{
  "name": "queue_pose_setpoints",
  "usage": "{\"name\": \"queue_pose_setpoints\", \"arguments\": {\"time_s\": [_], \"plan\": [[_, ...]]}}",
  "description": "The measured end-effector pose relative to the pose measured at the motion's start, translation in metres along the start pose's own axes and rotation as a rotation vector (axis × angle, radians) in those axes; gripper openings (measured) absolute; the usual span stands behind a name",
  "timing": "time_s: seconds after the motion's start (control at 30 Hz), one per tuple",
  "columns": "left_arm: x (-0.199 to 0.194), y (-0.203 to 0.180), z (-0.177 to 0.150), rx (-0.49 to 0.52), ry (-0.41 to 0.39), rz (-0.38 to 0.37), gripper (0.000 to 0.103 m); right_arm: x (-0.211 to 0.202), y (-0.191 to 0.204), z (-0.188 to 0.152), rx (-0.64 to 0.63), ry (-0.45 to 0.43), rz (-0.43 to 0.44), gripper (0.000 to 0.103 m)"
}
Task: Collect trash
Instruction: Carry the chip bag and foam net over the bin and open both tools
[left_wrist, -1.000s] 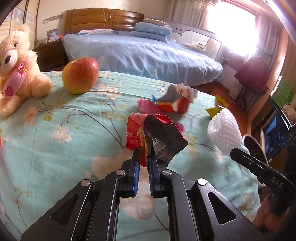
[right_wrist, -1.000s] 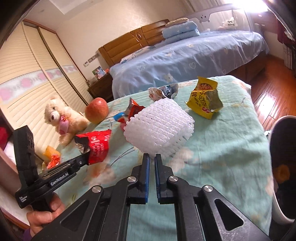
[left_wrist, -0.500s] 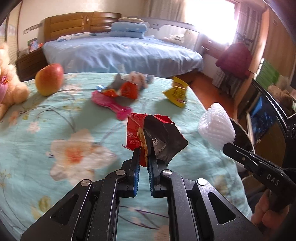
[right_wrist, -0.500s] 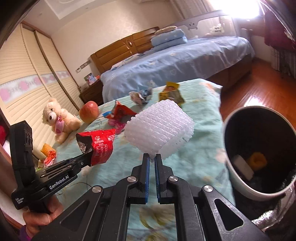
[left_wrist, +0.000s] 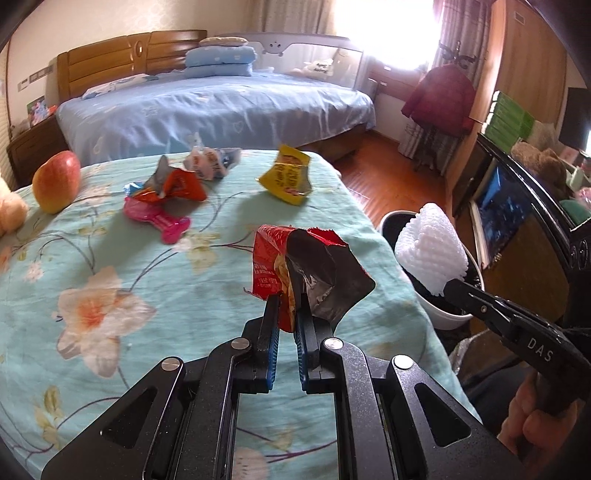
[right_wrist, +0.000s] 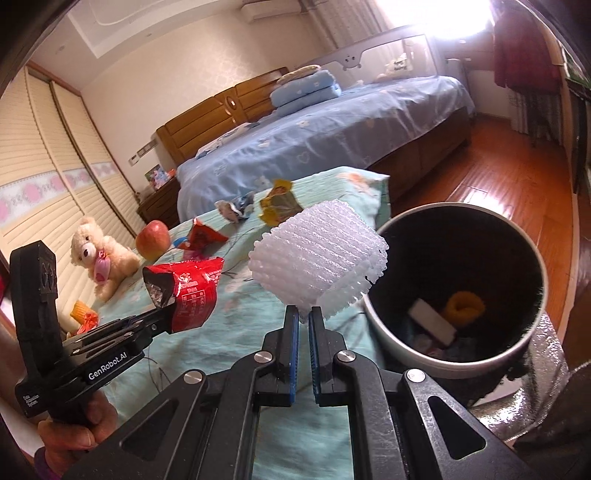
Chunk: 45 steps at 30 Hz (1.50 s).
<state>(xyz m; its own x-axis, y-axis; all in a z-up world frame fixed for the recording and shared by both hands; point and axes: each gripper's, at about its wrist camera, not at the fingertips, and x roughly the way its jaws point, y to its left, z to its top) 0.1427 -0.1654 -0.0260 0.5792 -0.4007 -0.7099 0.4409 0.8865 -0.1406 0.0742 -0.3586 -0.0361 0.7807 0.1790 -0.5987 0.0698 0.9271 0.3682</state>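
Red foil, torn open and silver inside: that is the red wrapper (left_wrist: 280, 266) your left gripper (left_wrist: 287, 310) has clamped between its blue pads, held up off the floral bedspread (left_wrist: 110, 266). Your right gripper (right_wrist: 303, 314) is clenched on the lower edge of a white foam net (right_wrist: 317, 258), which hangs at the near rim of the trash bin (right_wrist: 406, 354), partly over its opening.

Only your right wrist view looks down into the bin: a white block (right_wrist: 430, 325) and a yellow ring-shaped scrap (right_wrist: 463, 306) lie on its dark bottom. That view also shows the teddy bear (right_wrist: 99, 254) whole, far from the bin at the spread's other side, with the apple (right_wrist: 153, 240) beside it.

Your left wrist view lays out the litter left on the spread, all well away from the bin: a yellow packet (left_wrist: 288, 179), an orange wrapper (left_wrist: 173, 184) on a pink bone-shaped thing (left_wrist: 162, 221), and a crumpled white-blue wrapper (left_wrist: 207, 162) behind.

Both grippers point forward and tilt downward; your left one is farther from the bin than your right. Your hand (right_wrist: 74, 432) wraps the left handle.
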Motion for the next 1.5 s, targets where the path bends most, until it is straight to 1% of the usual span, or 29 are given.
{"name": "queue_pose_setpoints", "arguments": {"time_s": [0.7,1.1,1.5], "plan": [[0.02,-0.068,0.018,0.13,0.019,-0.07,0.008,-0.023,-0.058,0.01,0.07,-0.024,-0.095,0.005],[0.038,-0.1,0.027,0.199,0.038,-0.085,0.008,-0.024,-0.082,0.014,0.089,-0.016,-0.124,0.005],[0.059,-0.124,0.037,0.239,0.063,-0.104,0.008,-0.017,-0.102,0.023,0.103,0.008,-0.144,0.005]]}}
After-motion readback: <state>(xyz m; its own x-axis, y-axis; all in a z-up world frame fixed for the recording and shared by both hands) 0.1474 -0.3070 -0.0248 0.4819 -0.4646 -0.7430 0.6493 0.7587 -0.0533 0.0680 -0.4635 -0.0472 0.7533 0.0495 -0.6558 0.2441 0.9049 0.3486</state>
